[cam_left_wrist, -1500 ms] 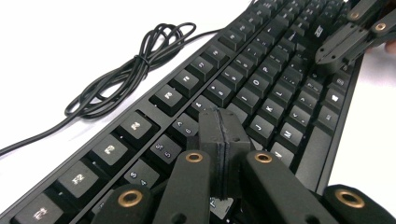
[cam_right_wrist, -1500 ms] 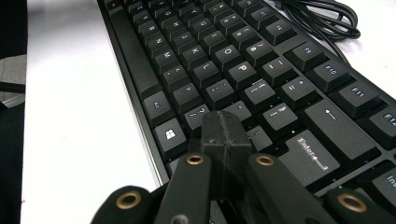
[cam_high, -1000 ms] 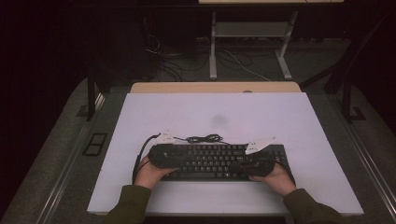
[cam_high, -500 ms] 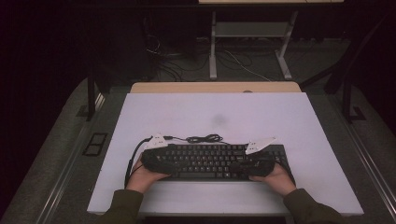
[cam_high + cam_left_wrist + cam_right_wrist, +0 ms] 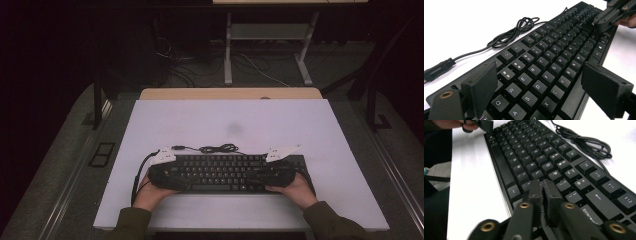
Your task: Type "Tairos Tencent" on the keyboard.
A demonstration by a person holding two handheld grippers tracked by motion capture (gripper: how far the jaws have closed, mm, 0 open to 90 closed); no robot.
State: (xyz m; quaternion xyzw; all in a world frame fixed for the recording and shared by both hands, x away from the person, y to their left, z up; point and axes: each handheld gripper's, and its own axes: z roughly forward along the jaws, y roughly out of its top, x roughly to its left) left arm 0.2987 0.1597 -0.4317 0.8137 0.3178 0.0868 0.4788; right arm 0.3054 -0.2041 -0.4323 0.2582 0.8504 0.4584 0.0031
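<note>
Since the earlier frame the left gripper [image 5: 167, 176] has drawn back slightly along the keyboard [image 5: 225, 171], jaws now spread wide over the Q-row. The keyboard lies flat near the table's [image 5: 230, 120] front edge, its cable [image 5: 215, 148] coiled behind. The right gripper [image 5: 543, 192], jaws nearly together, having just parted slightly, hovers over the keys near Enter, seemingly mid-typing; next calls for a steady downward press.

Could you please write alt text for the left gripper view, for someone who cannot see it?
A black keyboard runs diagonally across a white table, with the left gripper held open over its letter keys, nothing between the jaws. The coiled cable lies behind the keyboard, and the right gripper is at its far end.
</note>
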